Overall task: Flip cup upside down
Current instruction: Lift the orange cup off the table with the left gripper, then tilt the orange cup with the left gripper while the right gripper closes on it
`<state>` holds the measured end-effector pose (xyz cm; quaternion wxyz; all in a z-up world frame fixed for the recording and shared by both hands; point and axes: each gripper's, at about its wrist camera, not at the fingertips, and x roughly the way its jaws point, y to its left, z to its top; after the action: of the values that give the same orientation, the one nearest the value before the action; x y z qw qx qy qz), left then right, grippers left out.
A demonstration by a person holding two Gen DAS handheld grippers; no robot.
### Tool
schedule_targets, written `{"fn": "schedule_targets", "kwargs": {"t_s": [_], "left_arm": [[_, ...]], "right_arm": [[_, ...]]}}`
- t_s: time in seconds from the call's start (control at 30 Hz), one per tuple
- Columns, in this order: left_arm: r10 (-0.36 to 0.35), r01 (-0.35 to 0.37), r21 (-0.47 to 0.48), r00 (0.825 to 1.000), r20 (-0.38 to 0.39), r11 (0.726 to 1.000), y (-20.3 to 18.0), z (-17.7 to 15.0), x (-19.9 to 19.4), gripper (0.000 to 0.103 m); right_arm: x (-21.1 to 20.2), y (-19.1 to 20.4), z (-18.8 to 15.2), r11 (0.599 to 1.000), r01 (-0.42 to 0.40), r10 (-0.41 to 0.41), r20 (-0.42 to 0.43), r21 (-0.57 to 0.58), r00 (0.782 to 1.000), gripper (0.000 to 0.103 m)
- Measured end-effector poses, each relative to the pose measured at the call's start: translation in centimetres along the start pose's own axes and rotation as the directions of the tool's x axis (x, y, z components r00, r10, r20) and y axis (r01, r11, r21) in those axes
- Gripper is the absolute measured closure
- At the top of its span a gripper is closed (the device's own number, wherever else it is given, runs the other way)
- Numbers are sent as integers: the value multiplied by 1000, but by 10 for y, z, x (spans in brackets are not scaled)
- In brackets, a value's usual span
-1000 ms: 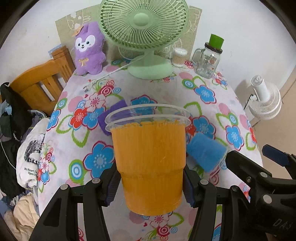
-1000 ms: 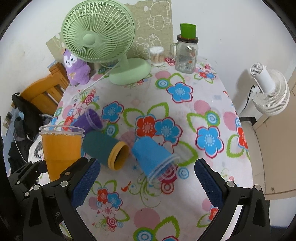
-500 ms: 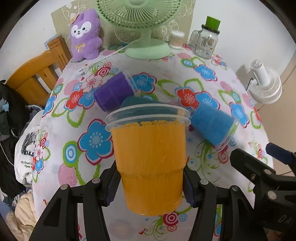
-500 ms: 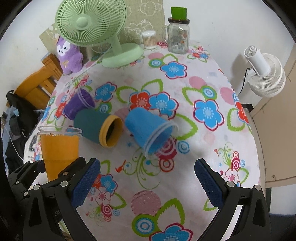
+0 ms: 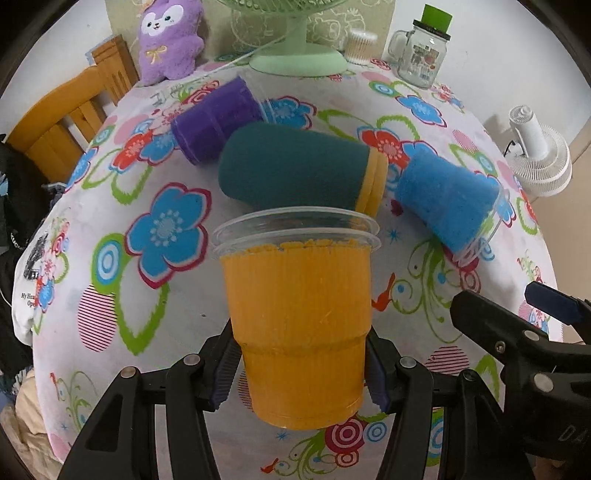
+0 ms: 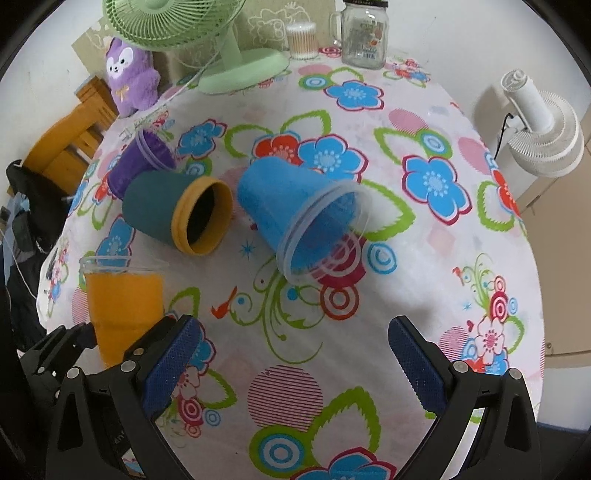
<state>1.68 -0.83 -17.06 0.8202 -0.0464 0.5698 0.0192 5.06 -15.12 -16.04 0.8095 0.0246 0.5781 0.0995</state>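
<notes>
My left gripper (image 5: 299, 373) is shut on an orange cup (image 5: 299, 317) with a clear rim, held upright above the flowered tablecloth (image 5: 166, 295); the cup also shows in the right wrist view (image 6: 123, 306). My right gripper (image 6: 295, 365) is open and empty over the near part of the table. Three cups lie on their sides: a blue cup (image 6: 291, 218), a teal cup with a yellow rim (image 6: 177, 216) and a purple cup (image 6: 142, 162). The blue cup's mouth faces my right gripper.
A green desk fan (image 6: 221, 55), a purple plush toy (image 6: 131, 77), a glass jar mug (image 6: 364, 35) and a cotton-swab tub (image 6: 303, 40) stand at the far edge. A wooden chair (image 5: 70, 110) is at the left, a white floor fan (image 6: 543, 125) at the right.
Both grippers have tilted down and moved closer over the table. The lying cups now appear larger and nearer. The orange cup stays upright in my left gripper.
</notes>
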Motion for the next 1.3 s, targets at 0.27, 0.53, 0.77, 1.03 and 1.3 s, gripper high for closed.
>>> {"fn": "schedule_targets", "kwargs": {"t_s": [0.27,0.53,0.77,1.03,1.3], "left_arm": [[-31,31,21,999,-14,999,-3,-3,12,39],[-69,69,35,998,-10,997,-7,-3,0,25],[-124,120,111,992,24,986,0,-7,-43,22],[-162,142,297,986,45,944,20,-8,-77,19],[-181,148,395,982,47,907,59,-8,-87,13]], "right_arm": [[11,0,2,1000,-12,12,0,-7,1000,0],[3,-1,6,1000,-23,22,26,3,999,0],[-38,4,3,999,-23,19,120,34,993,0],[-77,38,-16,999,10,-20,229,47,973,0],[-84,66,-41,994,-6,-25,265,113,964,0]]}}
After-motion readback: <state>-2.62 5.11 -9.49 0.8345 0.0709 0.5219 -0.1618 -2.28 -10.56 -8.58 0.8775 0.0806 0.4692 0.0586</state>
